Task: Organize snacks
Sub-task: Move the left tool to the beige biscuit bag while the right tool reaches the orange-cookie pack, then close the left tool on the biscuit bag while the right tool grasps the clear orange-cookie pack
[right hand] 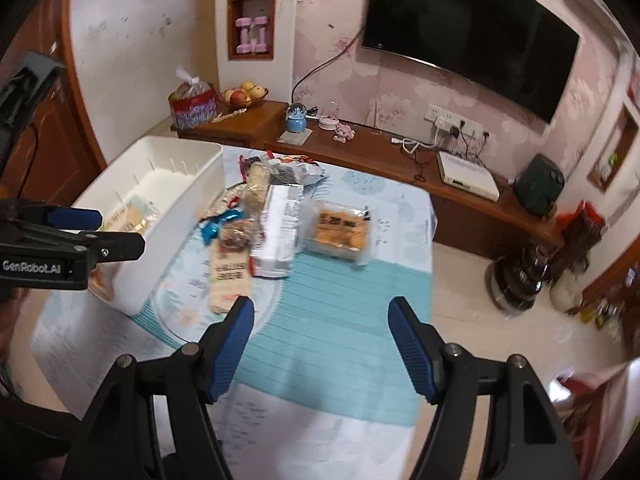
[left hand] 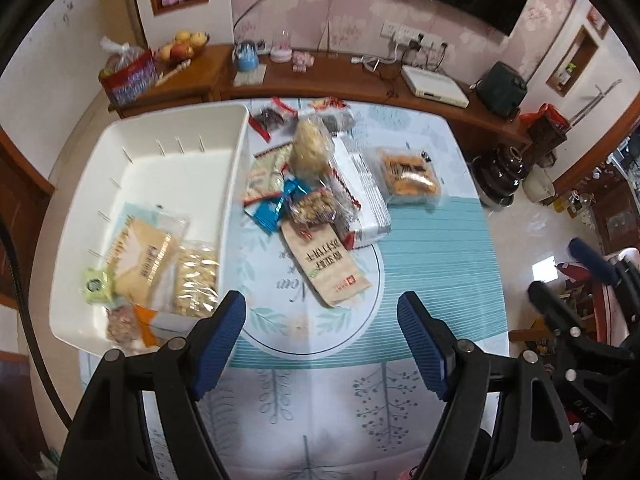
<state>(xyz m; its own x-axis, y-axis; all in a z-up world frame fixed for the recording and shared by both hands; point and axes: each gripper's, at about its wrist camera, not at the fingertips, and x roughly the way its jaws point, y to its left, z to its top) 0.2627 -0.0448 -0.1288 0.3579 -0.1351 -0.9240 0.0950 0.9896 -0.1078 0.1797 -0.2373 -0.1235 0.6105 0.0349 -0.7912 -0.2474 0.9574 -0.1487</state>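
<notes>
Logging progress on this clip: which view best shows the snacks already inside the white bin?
The left wrist view: it looks down into the white bin, showing several packets at its near end. The right wrist view sees the bin side-on; its wall and the left gripper hide most contents.

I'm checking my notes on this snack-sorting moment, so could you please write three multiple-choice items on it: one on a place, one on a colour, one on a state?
1. Where does the white bin sit relative to the snack pile in the left wrist view?
A. To its left
B. To its right
C. On top of it

2. What colour are the pads on the tools?
A. Red
B. Blue
C. Green

3. What state is the right tool in?
A. Shut on a packet
B. Shut on nothing
C. Open and holding nothing

Answers:
1. A, the bin takes up the table's left part, with the pile beside its right wall.
2. B, both views show blue ribbed pads.
3. C, its fingers stand wide apart with only tablecloth between them.
</notes>
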